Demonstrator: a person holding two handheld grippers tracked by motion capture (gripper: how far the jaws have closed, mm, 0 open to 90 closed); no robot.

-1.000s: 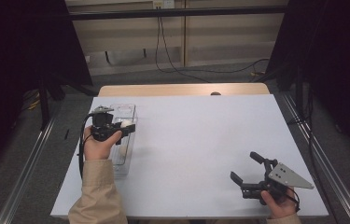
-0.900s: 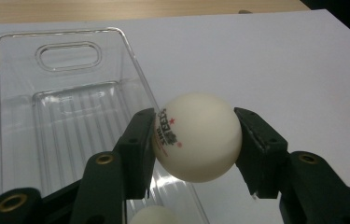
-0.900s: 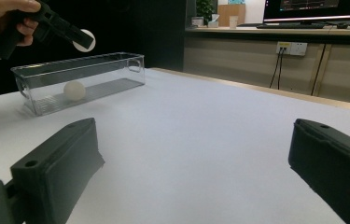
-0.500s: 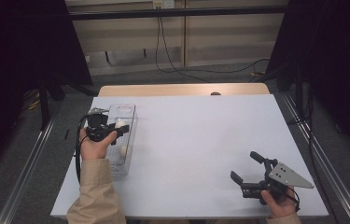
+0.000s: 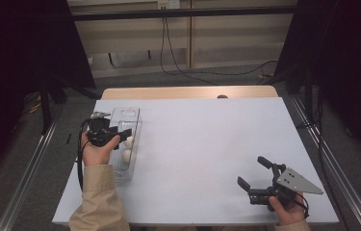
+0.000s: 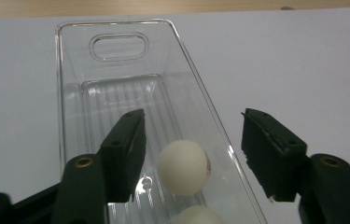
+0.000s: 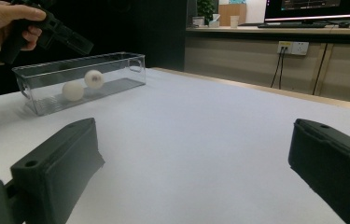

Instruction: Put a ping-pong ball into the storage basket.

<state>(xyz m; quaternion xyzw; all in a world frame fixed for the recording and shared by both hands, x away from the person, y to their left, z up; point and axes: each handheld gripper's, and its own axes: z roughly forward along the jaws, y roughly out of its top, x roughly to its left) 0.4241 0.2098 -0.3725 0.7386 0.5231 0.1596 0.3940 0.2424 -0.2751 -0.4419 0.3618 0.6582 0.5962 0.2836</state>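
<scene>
A big white table (image 5: 202, 154) sits in the middle of the room. On its left side lies a long see-through box (image 5: 126, 144) with a handle hole at its far end.

The person's left hand holds the left gripper (image 5: 120, 136) just over the box. Its jaws have just been opening. They are apart now and nothing is pinched between them. In the left gripper view, one jaw hangs over the inside of the box and the other hangs past the box's side wall, over the table.

The right gripper (image 5: 260, 174) is far away, near the front right corner of the table. Its jaws are spread wide and hold nothing. A grey three-cornered plate (image 5: 299, 180) sits on top of it.

Two small white balls lie inside the box. The first ball (image 6: 183, 166) is right below the left gripper's jaws, on the box floor. It has a small red mark on one side. The second ball (image 6: 196, 215) lies right next to it, closer to the person.
</scene>
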